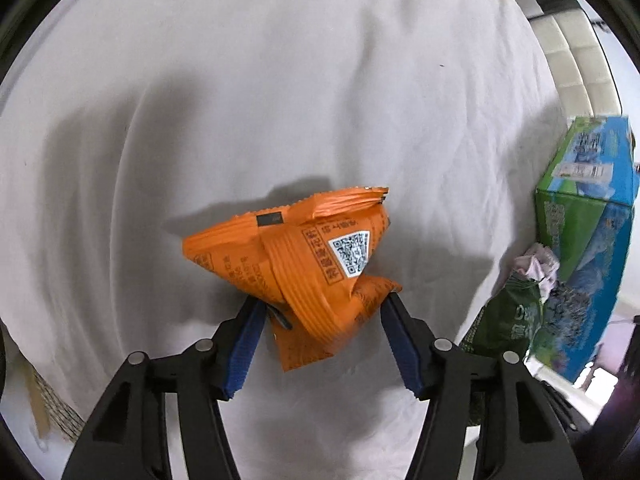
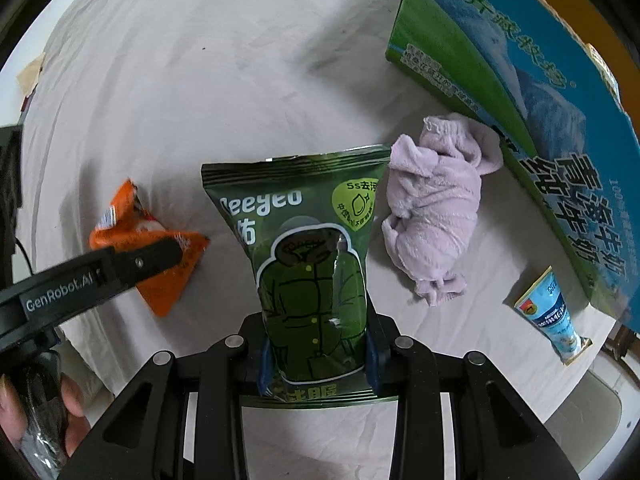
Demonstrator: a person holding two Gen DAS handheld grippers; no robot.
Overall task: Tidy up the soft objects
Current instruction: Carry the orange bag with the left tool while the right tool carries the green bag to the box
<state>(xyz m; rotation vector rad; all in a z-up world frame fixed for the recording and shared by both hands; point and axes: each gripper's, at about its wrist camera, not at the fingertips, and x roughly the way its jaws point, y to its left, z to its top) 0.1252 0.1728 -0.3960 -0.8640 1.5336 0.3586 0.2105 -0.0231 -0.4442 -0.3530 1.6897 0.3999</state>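
Jaws come first, since they are closest to us. Our left gripper (image 1: 322, 320) points down at the orange packet (image 1: 296, 268), and its jaws stand spread with the crumpled packet sitting between them. The blue pads (image 1: 244, 344) look just beside the packet's edges, and we cannot tell if they touch it. The packet lies on the white sheet (image 1: 280, 80) that covers the desk, right ahead of the jaws, with its long side running slantwise across the gap.

Our right gripper (image 2: 318, 354) is pinching the green pouch (image 2: 312, 264) near its bottom end. The pouch's long side runs straight away from the jaws. We think this pouch goes next, so what matters is where the big blue and green box (image 2: 500, 80) lies: ahead and to the right, past the purple cloth (image 2: 436, 208). The right hand is nearer the box than the left.

The right view shows us more. We see the cloth whole, a small blue tube (image 2: 552, 316) by the box, and the left gripper from the side, over the orange packet. The left view shows only a bit of the pouch, cloth and box at its right edge, but it shows the packet's folds up close.
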